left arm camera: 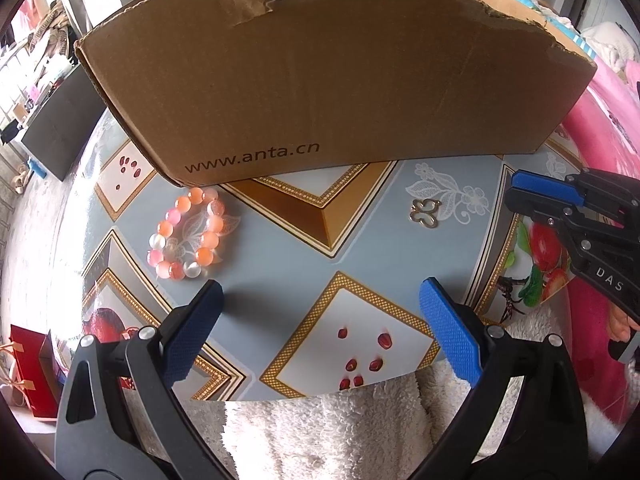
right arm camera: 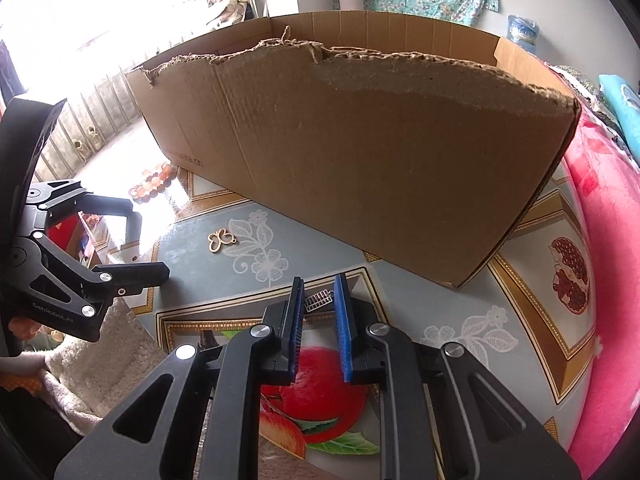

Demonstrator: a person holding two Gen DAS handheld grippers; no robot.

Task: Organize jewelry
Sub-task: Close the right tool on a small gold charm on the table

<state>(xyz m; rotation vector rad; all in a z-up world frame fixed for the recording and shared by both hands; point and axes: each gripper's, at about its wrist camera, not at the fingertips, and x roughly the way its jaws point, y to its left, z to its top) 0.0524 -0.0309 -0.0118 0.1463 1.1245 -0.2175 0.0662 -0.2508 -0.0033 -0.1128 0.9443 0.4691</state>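
My right gripper (right arm camera: 319, 300) is shut on a small silver comb-like charm (right arm camera: 319, 303), held at its fingertips just above the patterned tabletop (right arm camera: 440, 312). A gold butterfly pendant (right arm camera: 221, 241) (left arm camera: 425, 214) lies flat on the table to its left. An orange, pink and white bead bracelet (left arm camera: 188, 236) (right arm camera: 150, 184) rests near the left corner of the torn cardboard box (left arm camera: 320, 80) (right arm camera: 360, 160). My left gripper (left arm camera: 320, 296) (right arm camera: 148, 240) hangs open over the table's near side, right of the bracelet, with nothing between its fingers. The right gripper (left arm camera: 514, 190) shows at the right edge of the left wrist view.
A white fluffy towel (left arm camera: 320, 432) lies below the table's near edge. Pink bedding (left arm camera: 612, 120) (right arm camera: 612, 280) runs along the right side. A red bag (left arm camera: 32, 376) stands on the floor at the left. The box fills the far half of the table.
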